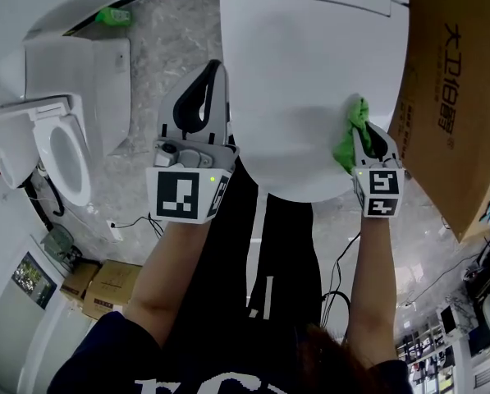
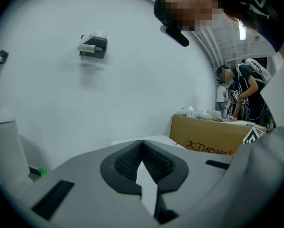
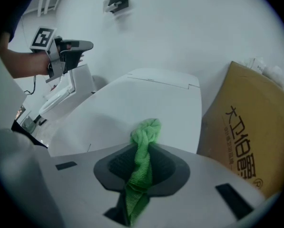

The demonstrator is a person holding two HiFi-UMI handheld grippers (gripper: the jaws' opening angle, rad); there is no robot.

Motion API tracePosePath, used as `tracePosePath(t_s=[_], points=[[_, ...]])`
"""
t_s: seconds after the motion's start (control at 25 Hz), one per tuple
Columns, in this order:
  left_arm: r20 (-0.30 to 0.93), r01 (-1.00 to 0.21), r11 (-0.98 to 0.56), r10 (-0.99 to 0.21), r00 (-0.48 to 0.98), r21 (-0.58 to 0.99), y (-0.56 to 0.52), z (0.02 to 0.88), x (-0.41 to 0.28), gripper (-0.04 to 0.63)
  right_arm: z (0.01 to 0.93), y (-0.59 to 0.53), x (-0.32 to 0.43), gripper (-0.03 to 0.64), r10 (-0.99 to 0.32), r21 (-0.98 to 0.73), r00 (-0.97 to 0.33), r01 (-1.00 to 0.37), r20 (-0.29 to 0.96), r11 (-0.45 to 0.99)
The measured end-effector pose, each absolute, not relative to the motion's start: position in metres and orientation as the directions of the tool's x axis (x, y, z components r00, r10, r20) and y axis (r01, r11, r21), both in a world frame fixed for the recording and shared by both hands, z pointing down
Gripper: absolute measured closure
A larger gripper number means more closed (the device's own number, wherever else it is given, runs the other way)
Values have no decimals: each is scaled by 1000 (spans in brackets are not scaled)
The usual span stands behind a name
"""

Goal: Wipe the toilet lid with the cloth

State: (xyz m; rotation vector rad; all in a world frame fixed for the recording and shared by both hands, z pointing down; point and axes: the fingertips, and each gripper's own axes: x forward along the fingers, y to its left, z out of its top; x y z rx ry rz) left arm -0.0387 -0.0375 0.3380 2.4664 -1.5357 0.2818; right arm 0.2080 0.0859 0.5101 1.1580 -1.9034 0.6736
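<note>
The white toilet lid (image 1: 302, 72) is closed and fills the upper middle of the head view; it also shows in the right gripper view as the toilet lid (image 3: 132, 108). My right gripper (image 1: 361, 131) is shut on the green cloth (image 1: 349, 138) at the lid's right front edge. In the right gripper view the cloth (image 3: 142, 160) hangs bunched between the jaws of the right gripper (image 3: 142, 144). My left gripper (image 1: 212, 76) is held at the lid's left edge, jaws shut and holding nothing. In the left gripper view the left gripper (image 2: 142, 148) points at a white wall.
A brown cardboard box (image 1: 454, 97) stands close against the toilet's right side. A second toilet (image 1: 60, 138) with its lid raised sits on the left. A green object (image 1: 113, 15) lies on the floor behind. Cables (image 1: 343, 277) trail over the marble floor.
</note>
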Motion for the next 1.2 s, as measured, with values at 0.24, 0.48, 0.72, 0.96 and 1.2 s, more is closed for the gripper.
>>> tracePosePath(t_s=[0.24,0.48,0.72,0.96,1.2], points=[[278,-891,-444,-848,451,92,-35,340,-27,575,513,90,248,534,-497,15,-204,-916,843,402],[275,-885,-458,-843,462,85,-34,336,-21,575,514,91,275,534,-518,56,-150,-931,842,360],[274,-885,-458,-844,462,82,-31,335,-22,576,514,105,319,534,-525,111,-28,-966,851,232],[278,-892,-444,-850,448,81,-25,337,-31,575,463,115,310,534,-613,-30,-110,-990,782,139],[274,-903,-422,-862,427,79,-23,335,-43,575,424,130,163,534,-574,-232,-408,-905,710,356]])
